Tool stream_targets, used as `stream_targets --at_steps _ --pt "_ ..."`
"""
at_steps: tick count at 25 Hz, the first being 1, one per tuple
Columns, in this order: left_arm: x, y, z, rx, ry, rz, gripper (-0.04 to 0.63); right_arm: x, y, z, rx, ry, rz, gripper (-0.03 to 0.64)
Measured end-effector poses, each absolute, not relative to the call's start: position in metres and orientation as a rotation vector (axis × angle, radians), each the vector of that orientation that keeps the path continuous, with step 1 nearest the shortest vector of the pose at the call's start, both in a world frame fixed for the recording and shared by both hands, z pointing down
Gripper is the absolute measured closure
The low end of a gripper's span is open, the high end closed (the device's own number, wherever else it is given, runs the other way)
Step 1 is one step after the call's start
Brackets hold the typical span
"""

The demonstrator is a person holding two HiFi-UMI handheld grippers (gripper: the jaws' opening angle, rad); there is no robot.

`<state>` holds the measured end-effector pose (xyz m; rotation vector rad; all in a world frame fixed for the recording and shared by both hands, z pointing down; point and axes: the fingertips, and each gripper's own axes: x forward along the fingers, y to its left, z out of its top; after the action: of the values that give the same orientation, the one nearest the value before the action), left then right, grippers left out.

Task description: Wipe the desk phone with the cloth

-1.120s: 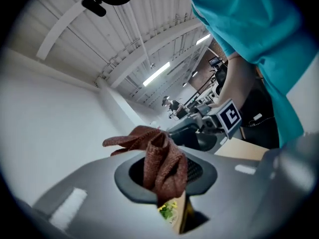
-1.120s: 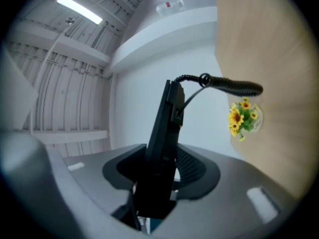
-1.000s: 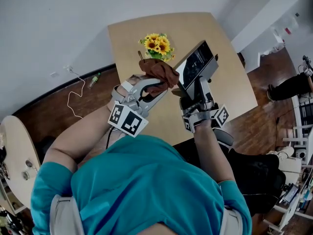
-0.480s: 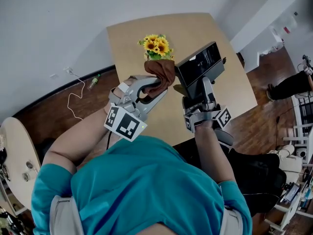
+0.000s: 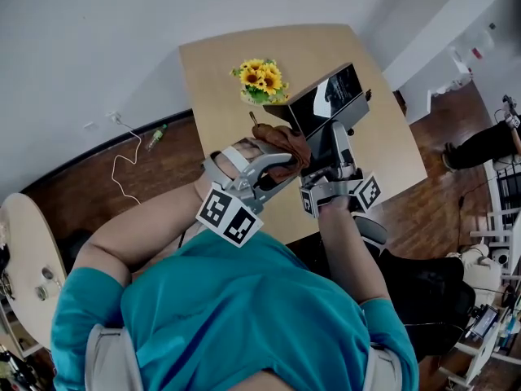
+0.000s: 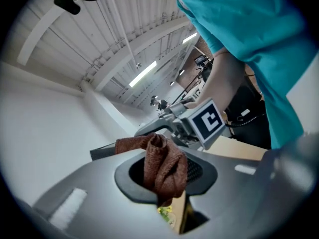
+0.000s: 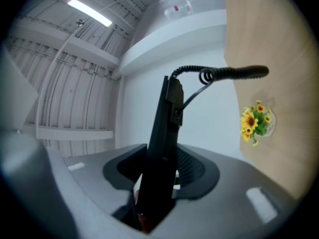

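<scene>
your left tool [image 5: 277,169] clamped on the crumpled brown cloth [image 5: 282,139], your right tool [image 5: 332,155] gripping the black desk phone [image 5: 326,100], held tilted above the light wooden bench [image 5: 220,72], cloth against the phone's lower corner

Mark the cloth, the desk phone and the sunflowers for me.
cloth [image 6: 163,166]: left gripper view, bunched middle.
desk phone [image 5: 324,104]: head view, black face.
sunflowers [image 5: 260,76]: head view, blooms.

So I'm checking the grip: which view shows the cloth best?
Left gripper view: the cloth sits large, pinched between the jaws. Head view shows it small by the phone. Right gripper view doesn't show it clearly.
</scene>
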<state>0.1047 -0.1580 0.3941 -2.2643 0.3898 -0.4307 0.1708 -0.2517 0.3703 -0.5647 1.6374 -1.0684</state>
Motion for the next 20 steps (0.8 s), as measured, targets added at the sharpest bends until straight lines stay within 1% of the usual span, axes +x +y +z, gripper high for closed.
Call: stream_targets --at_steps 6,11,16,20 --pt "0.084 -0.183 0.424 -2.288 0.426 -0.534 0.502 0.167 -0.248 0.361 -0.499 1.634 -1.057 0.443" --pt "0.059 -0.209 0.444 -2.406 0.485 -0.577 0.501 0.170 -0.231 0.353 -0.313 1.676 -1.029 0.443" --pt "0.032 -0.222 0.416 -2.748 0.431 -0.400 0.502 0.163 -0.192 0.355 -0.005 1.788 -1.036 0.443" --pt "0.024 -0.238 0.373 -2.910 0.379 -0.196 0.502 0.131 -0.163 0.357 0.139 1.856 -1.060 0.443"
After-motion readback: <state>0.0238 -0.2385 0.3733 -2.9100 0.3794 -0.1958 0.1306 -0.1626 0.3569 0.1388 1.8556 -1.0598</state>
